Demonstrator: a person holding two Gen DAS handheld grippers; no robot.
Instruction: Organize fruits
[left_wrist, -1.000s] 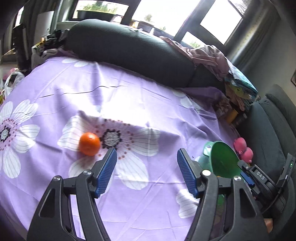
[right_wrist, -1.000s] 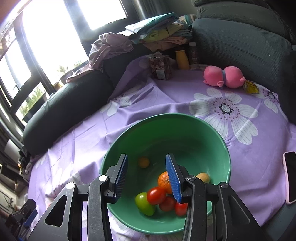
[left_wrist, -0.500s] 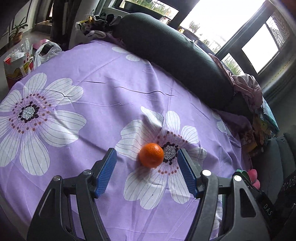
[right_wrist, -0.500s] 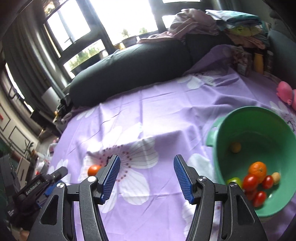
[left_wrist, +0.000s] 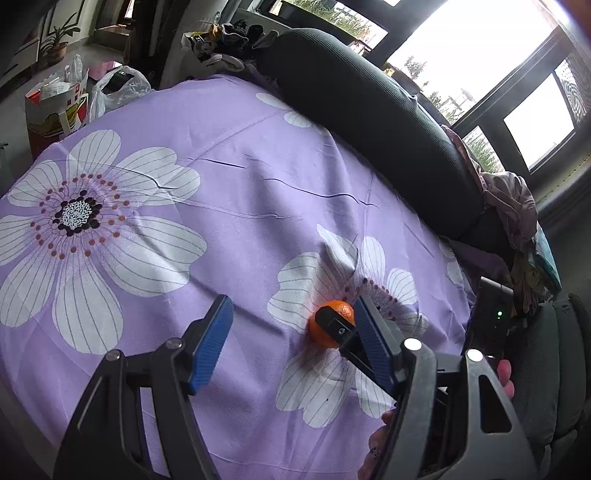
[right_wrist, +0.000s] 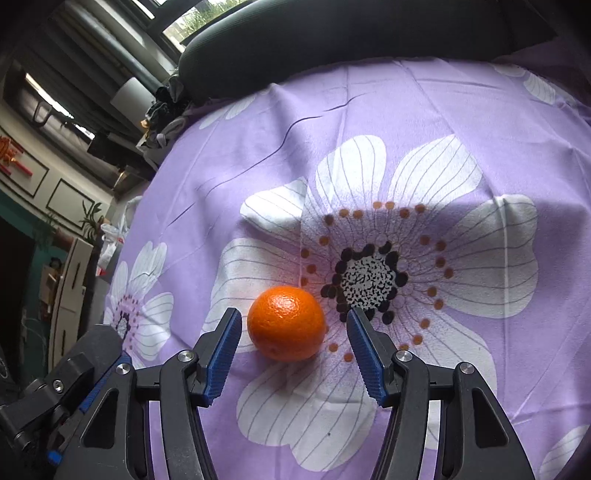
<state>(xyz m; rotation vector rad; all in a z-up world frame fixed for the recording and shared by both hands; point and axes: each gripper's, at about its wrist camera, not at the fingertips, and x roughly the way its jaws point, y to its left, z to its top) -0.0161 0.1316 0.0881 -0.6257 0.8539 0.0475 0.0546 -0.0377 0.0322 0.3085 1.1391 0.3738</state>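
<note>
On the purple flowered cloth (right_wrist: 480, 110) sits the orange (right_wrist: 286, 323), round, no long axis. Right gripper (right_wrist: 293, 349) spread wide, straddling it, fruit w/ 12 o'clock of the gap, nearer its 9 o'clock finger. Left gripper (left_wrist: 291, 336) also released, empty; orange at its 3 o'clock. Right's nearer, I'd say.

This is a lived-in home, likely a living room. A purple sheet (left_wrist: 258, 177) printed with large white flowers covers the surface, and a long dark bolster cushion (left_wrist: 369, 110) lies along its far edge below big windows (left_wrist: 480, 48). Past its left corner, shopping bags (left_wrist: 74, 99) stand on the floor by a potted plant (left_wrist: 59, 40); crumpled clothes (left_wrist: 509, 199) lie heaped at the cushion's right end.
</note>
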